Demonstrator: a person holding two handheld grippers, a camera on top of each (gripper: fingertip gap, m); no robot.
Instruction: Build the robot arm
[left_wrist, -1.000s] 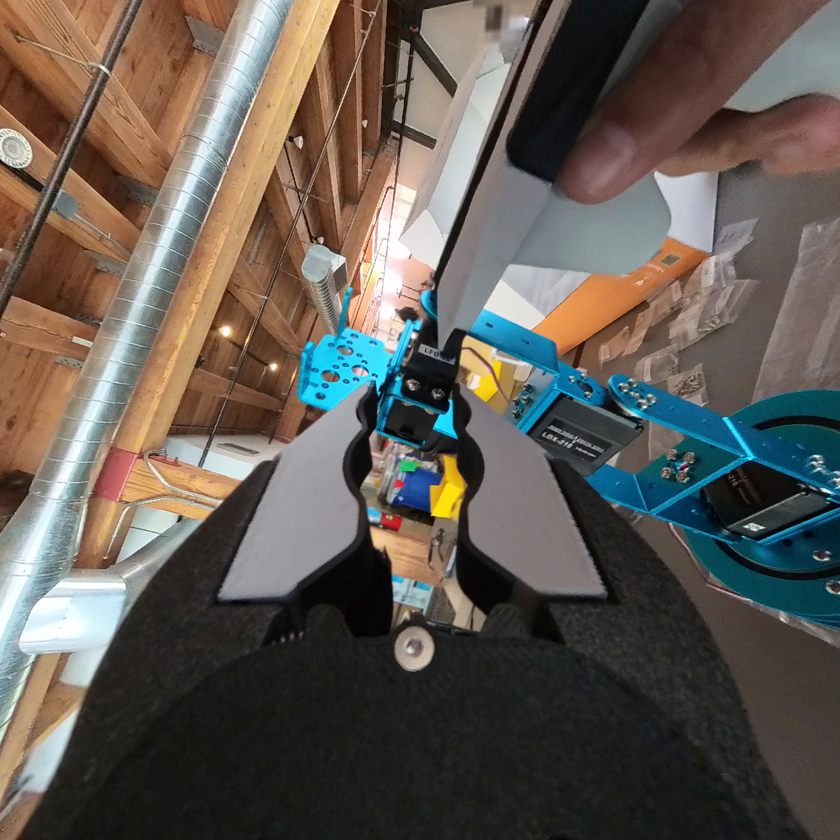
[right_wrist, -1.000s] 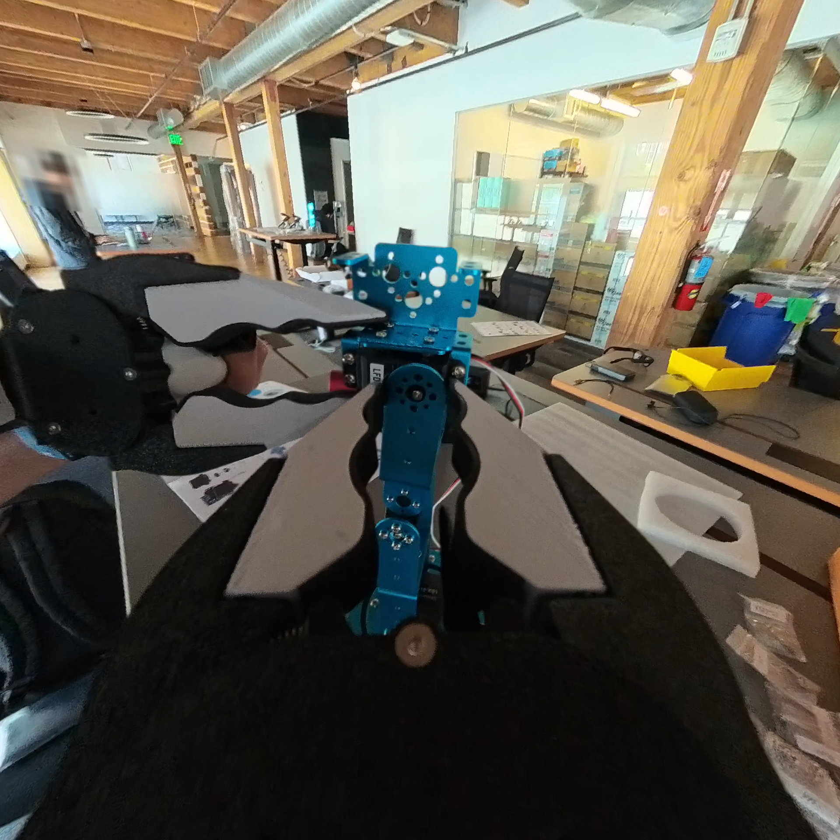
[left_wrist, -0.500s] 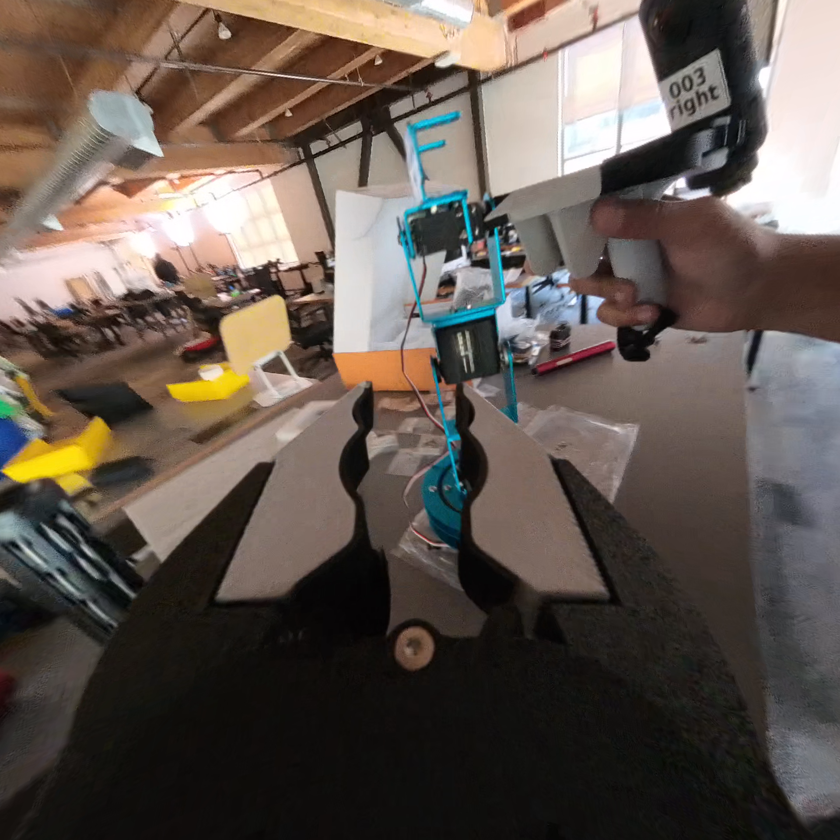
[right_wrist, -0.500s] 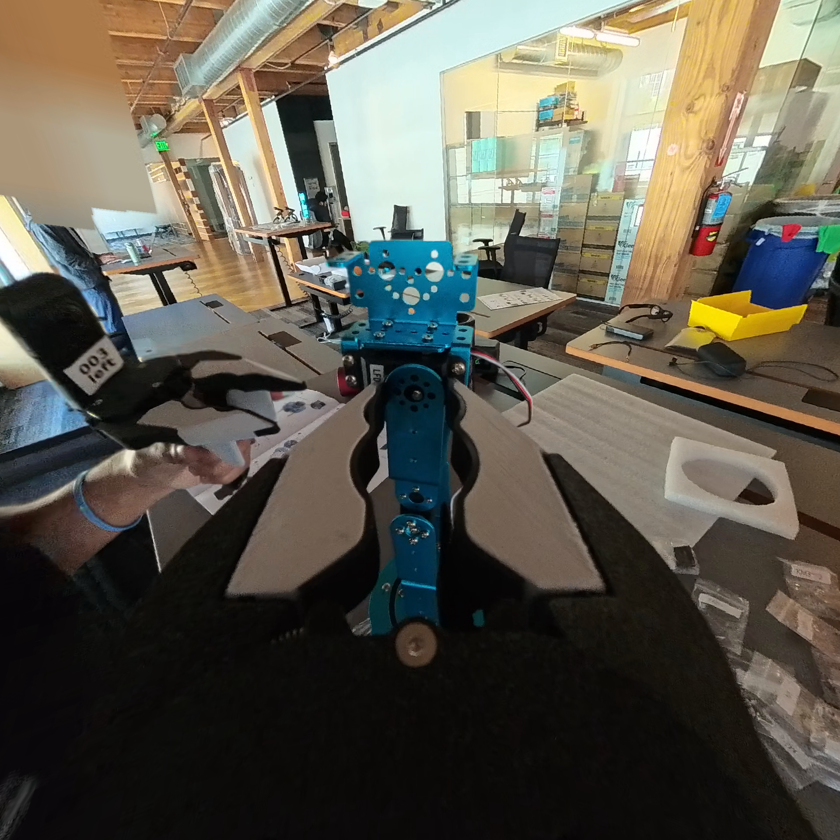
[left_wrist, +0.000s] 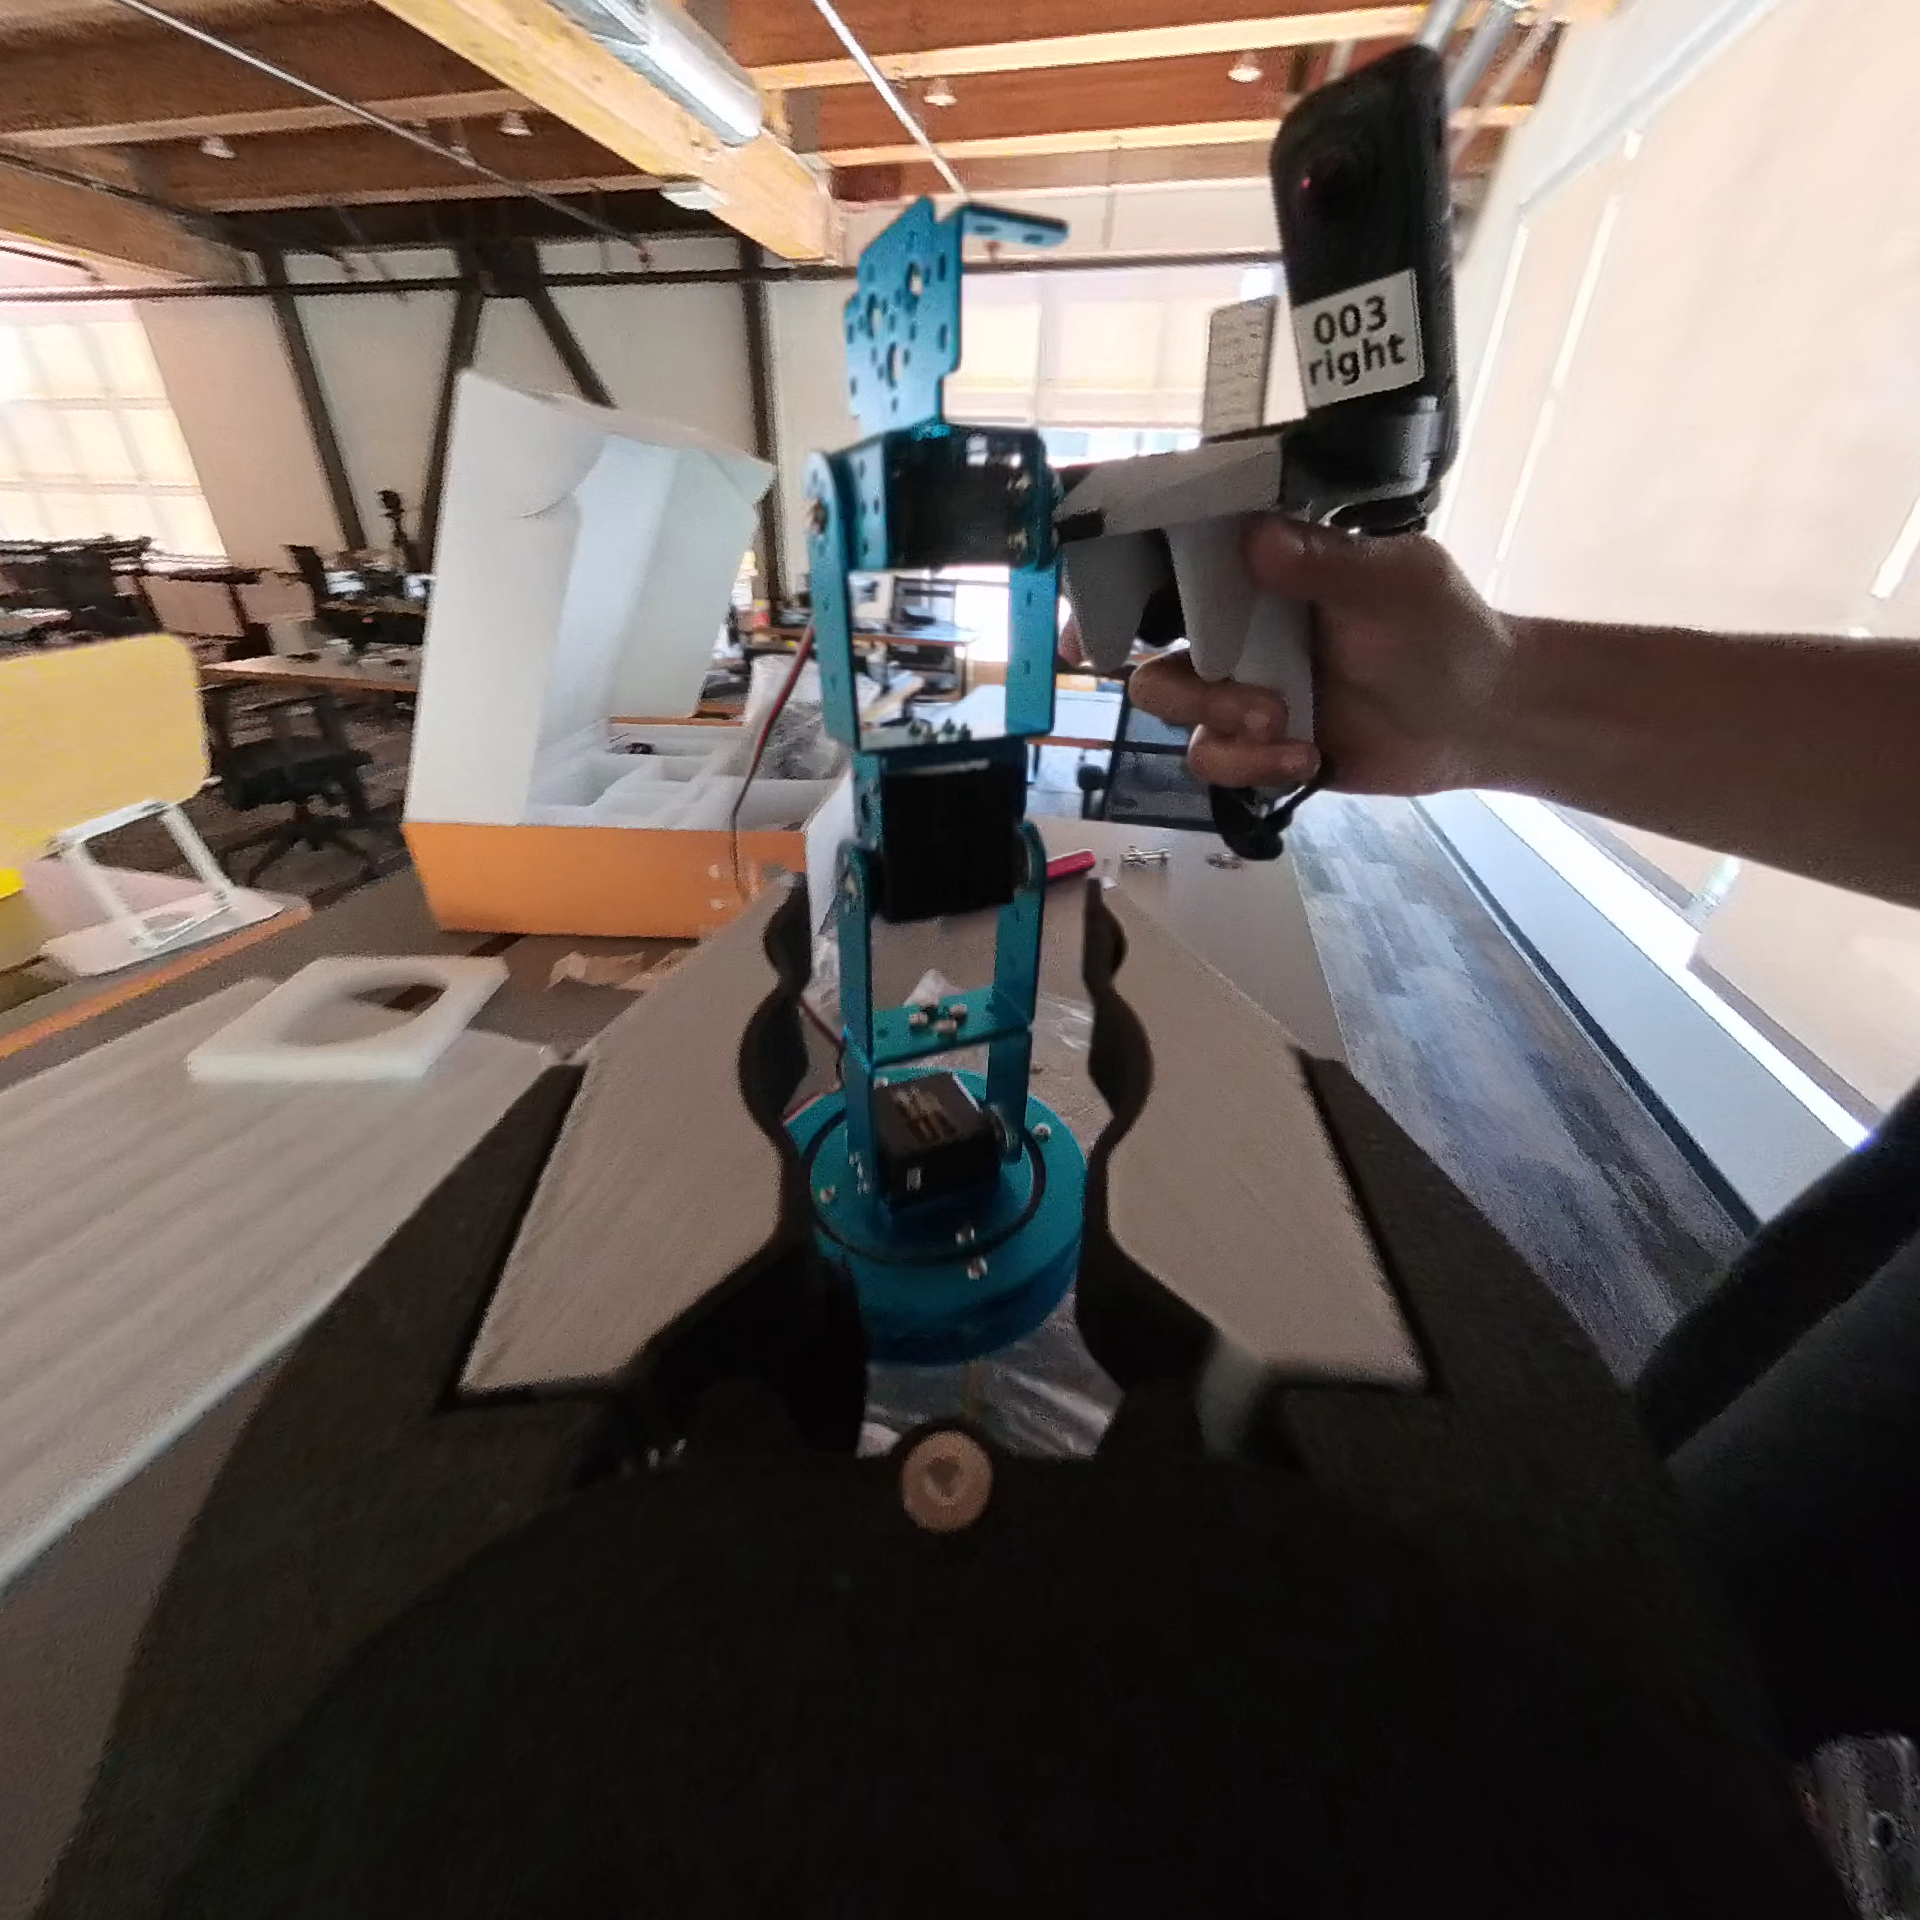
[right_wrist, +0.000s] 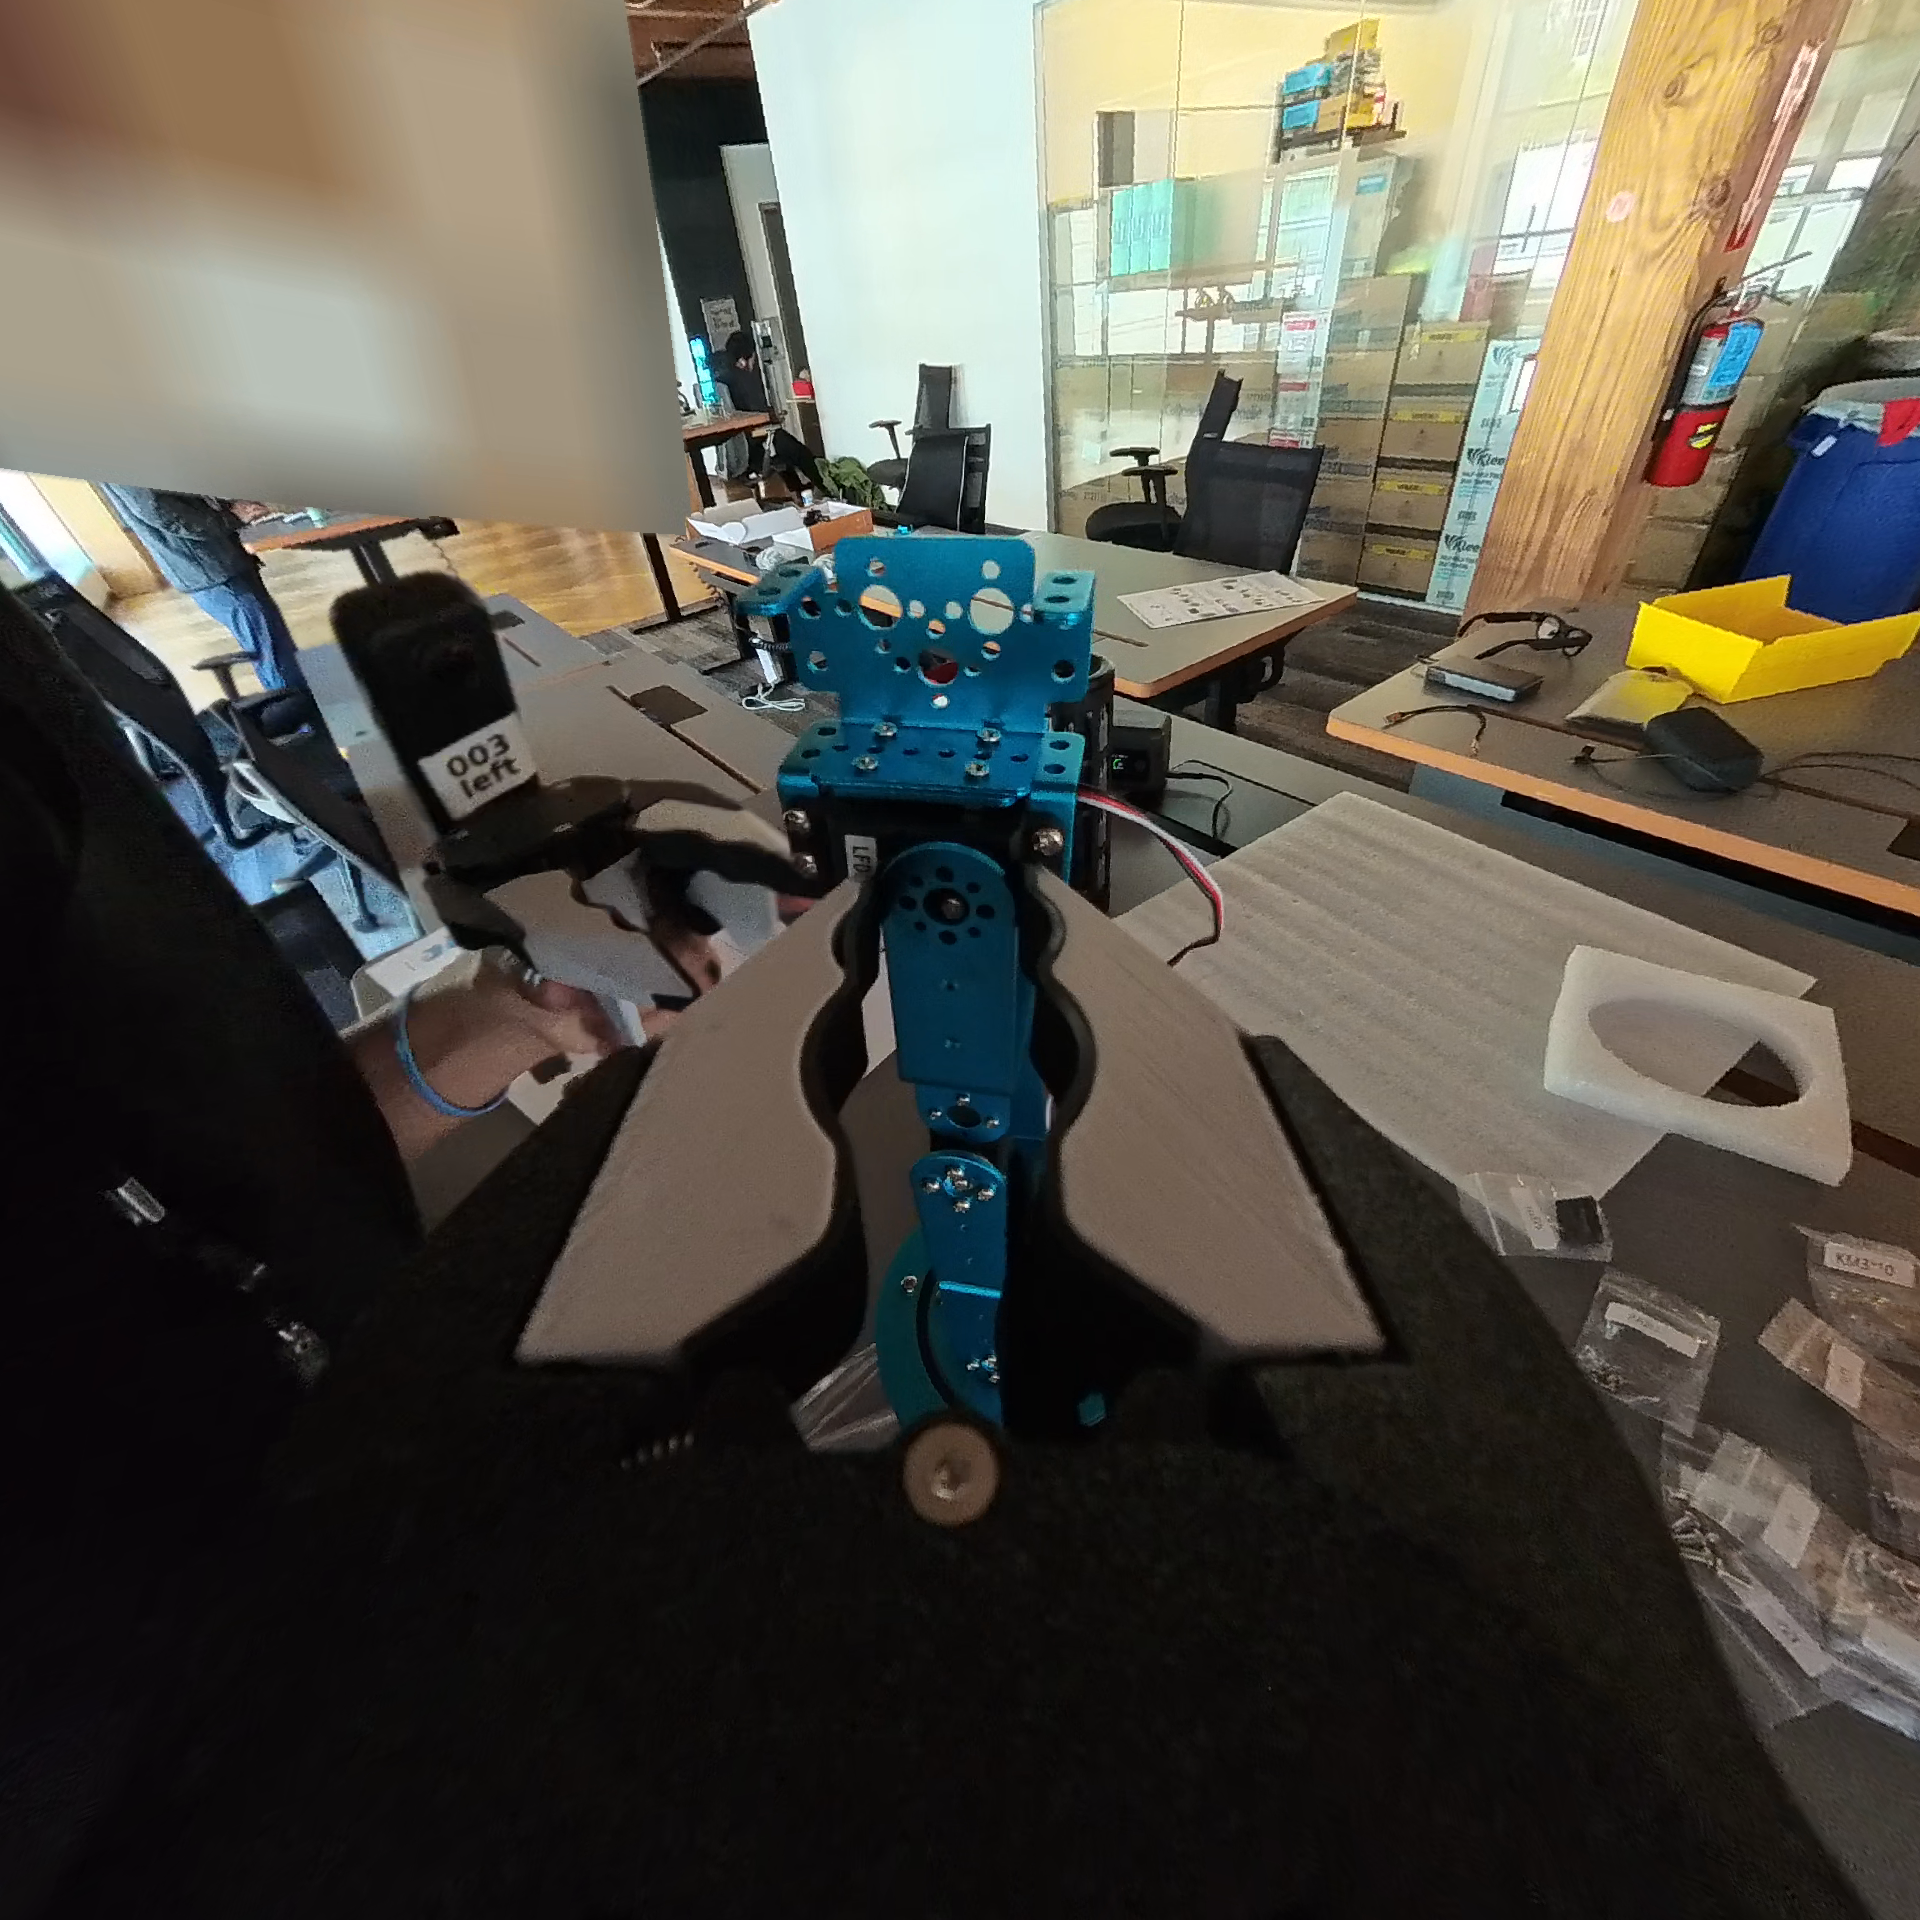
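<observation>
A blue metal robot arm kit (left_wrist: 935, 727) with black servos stands upright on its round base (left_wrist: 940, 1247) on the grey table. My left gripper (left_wrist: 940, 904) is open; its fingers flank the arm's lower links without touching them. My right gripper (right_wrist: 951, 904) is shut on the arm's upper link (right_wrist: 956, 997), just below the perforated top bracket (right_wrist: 935, 644). In the left wrist view the right gripper (left_wrist: 1081, 520), held by a hand, meets the upper servo bracket from the right. The left gripper also shows in the right wrist view (right_wrist: 665, 883), at the left.
An open white and orange box (left_wrist: 582, 727) stands behind the arm. A white foam square with a round hole (right_wrist: 1704, 1060) lies on a foam sheet (right_wrist: 1403, 914). Small bags of parts (right_wrist: 1714, 1403) lie at the right. The table edge (left_wrist: 1320, 935) drops to the floor. Across from one pair of fingers to the other is roughly 10 cm.
My left gripper swung down from pointing at the ceiling to face the upright arm, and its jaws opened wider. My right gripper kept its hold on the upper link.
</observation>
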